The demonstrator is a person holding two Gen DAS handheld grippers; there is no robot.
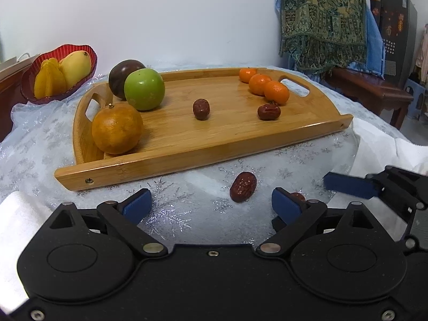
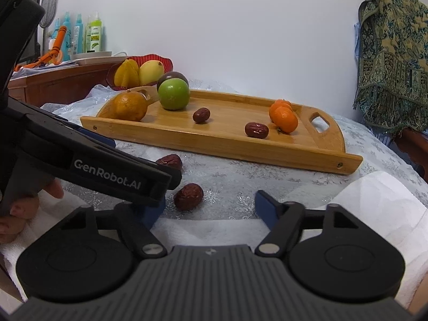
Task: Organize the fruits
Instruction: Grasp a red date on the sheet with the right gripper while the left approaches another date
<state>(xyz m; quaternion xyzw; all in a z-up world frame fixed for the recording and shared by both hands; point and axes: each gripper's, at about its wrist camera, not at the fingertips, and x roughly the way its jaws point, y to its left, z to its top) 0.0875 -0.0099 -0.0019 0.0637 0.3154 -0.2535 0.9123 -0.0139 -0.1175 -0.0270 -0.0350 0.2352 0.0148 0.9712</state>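
Where tablecloth (image 1: 40,144) ends, wall (image 1: 174,13).

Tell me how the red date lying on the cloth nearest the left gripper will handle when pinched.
The red date looks wrinkled, so it probably grips well and gives slightly. Its oval shape may roll sideways if nudged. It is small, so likely light.

four dates (image 1: 201,109), three tangerines (image 1: 276,92) (perhaps more hidden), one apple (image 1: 144,89)

We see the left gripper (image 1: 211,204) as matte black plastic with round housings, silver rivets and small screws; its fingers (image 1: 137,204) carry blue pads. The right gripper (image 2: 210,210) has a ribbed grey centre. White "GenRobot.AI" lettering (image 2: 107,174) marks one side, beside bare fingertips (image 2: 16,211)
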